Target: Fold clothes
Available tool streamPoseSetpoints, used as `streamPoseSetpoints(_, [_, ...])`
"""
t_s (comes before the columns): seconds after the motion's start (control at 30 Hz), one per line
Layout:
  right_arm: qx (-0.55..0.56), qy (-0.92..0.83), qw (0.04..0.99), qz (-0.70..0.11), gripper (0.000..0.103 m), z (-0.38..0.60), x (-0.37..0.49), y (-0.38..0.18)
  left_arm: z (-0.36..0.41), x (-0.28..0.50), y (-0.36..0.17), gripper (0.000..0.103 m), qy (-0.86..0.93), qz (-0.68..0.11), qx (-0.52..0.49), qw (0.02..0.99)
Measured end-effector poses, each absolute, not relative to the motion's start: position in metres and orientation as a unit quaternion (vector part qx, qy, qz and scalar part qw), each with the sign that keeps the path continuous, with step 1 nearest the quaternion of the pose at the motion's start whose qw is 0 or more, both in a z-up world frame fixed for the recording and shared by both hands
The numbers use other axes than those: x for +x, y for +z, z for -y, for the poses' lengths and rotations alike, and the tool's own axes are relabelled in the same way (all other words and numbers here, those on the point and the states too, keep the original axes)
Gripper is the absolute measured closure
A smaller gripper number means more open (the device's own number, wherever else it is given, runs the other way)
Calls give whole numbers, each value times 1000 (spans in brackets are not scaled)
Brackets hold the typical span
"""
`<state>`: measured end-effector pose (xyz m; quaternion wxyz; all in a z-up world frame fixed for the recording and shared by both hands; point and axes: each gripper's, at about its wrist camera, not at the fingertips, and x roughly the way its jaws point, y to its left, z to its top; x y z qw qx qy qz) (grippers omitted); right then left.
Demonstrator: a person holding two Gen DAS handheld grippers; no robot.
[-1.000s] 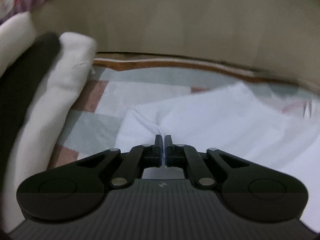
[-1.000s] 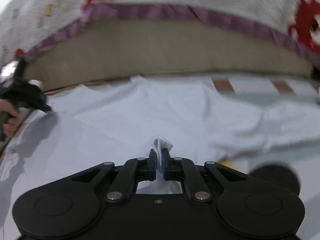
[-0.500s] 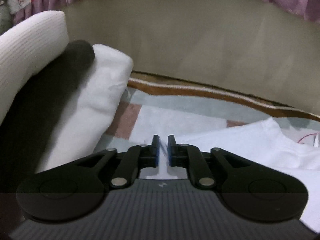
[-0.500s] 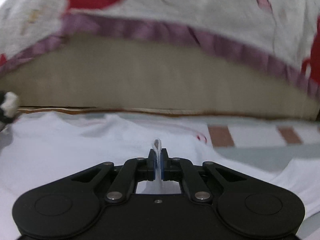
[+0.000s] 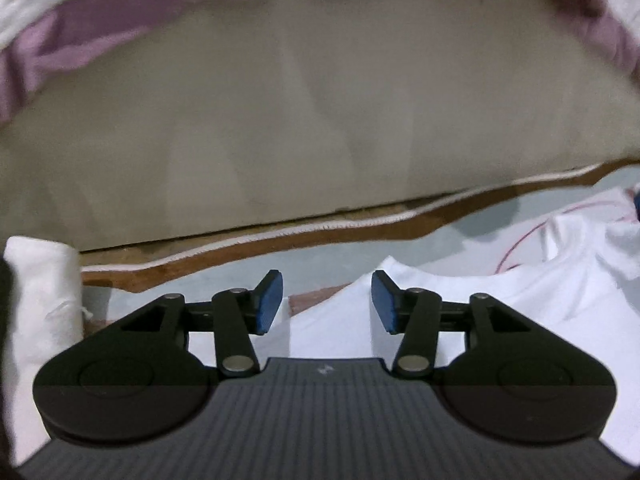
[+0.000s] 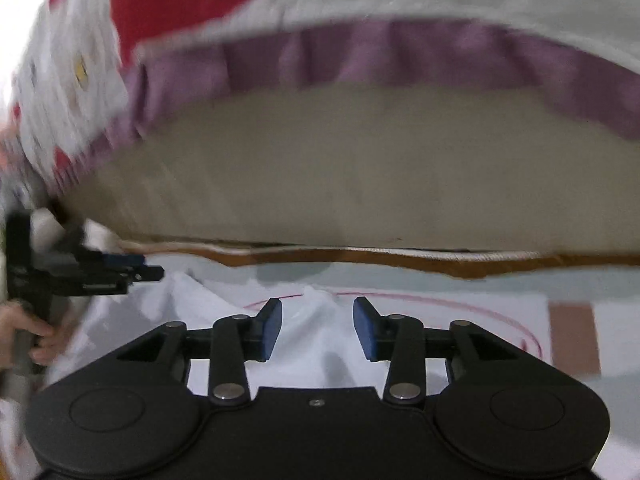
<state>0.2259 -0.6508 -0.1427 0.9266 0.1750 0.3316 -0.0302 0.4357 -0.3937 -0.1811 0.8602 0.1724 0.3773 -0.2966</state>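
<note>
Two grippers hang over a white shirt [image 6: 320, 344] on a checked mat [image 6: 576, 336]. Left gripper [image 5: 326, 304] and right gripper [image 6: 318, 328] have both just been opening their jaws — nothing sits between the blue pads, so both have let go. The shirt lies bunched near the mat's far brown edge [image 6: 400, 258], by a tan wall [image 5: 280, 120]. At the mat's left edge is rolled white cloth [image 5: 36, 304].
</note>
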Motion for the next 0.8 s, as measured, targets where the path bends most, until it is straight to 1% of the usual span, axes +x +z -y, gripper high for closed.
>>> streamPoseSetpoints(0.1, [155, -5, 914, -375, 57, 644, 266, -155, 405, 431, -192, 55, -354, -389, 166, 834])
streamPoseSetpoints(0.17, [139, 8, 902, -408, 57, 637, 287, -164, 413, 424, -197, 55, -363, -387, 180, 829])
streamPoseSetpoints(0.23, [103, -14, 903, -418, 57, 626, 292, -171, 417, 422, -202, 65, -347, -385, 194, 832])
streamPoseSetpoints(0.27, [93, -31, 908, -408, 57, 623, 291, -173, 416, 423, -203, 82, -338, -383, 194, 838])
streamPoseSetpoints(0.3, [94, -32, 912, -398, 61, 624, 289, -175, 416, 423, -202, 92, -328, -380, 196, 843])
streamPoseSetpoints(0.33, [95, -34, 916, -389, 88, 624, 288, -178, 415, 422, -199, 93, -329, -372, 197, 846])
streamPoseSetpoints(0.37, [97, -37, 920, -379, 91, 625, 287, -180, 414, 418, -195, 94, -329, -351, 206, 852])
streamPoseSetpoints(0.47, [127, -54, 935, -325, 92, 635, 279, -175, 412, 408, -185, 94, -324, -300, 221, 869])
streamPoseSetpoints(0.53, [159, -59, 939, -299, 91, 641, 276, -176, 418, 411, -194, 94, -310, -313, 233, 867])
streamPoseSetpoints(0.6, [180, -73, 927, -320, 90, 646, 283, -188, 424, 414, -204, 93, -296, -329, 246, 863])
streamPoseSetpoints(0.63, [198, -76, 923, -321, 88, 650, 283, -192, 428, 415, -207, 90, -283, -334, 249, 864])
streamPoseSetpoints(0.67, [221, -78, 918, -321, 81, 654, 282, -196, 431, 413, -206, 84, -265, -336, 250, 869])
streamPoseSetpoints(0.7, [283, -73, 910, -296, 77, 663, 271, -194, 434, 411, -203, 82, -251, -343, 254, 869])
streamPoseSetpoints(0.73, [343, -67, 897, -269, 76, 672, 261, -192, 434, 409, -198, 80, -244, -353, 255, 867])
streamPoseSetpoints(0.8, [447, -28, 869, -209, 64, 686, 225, -183, 430, 398, -183, 70, -252, -357, 241, 866])
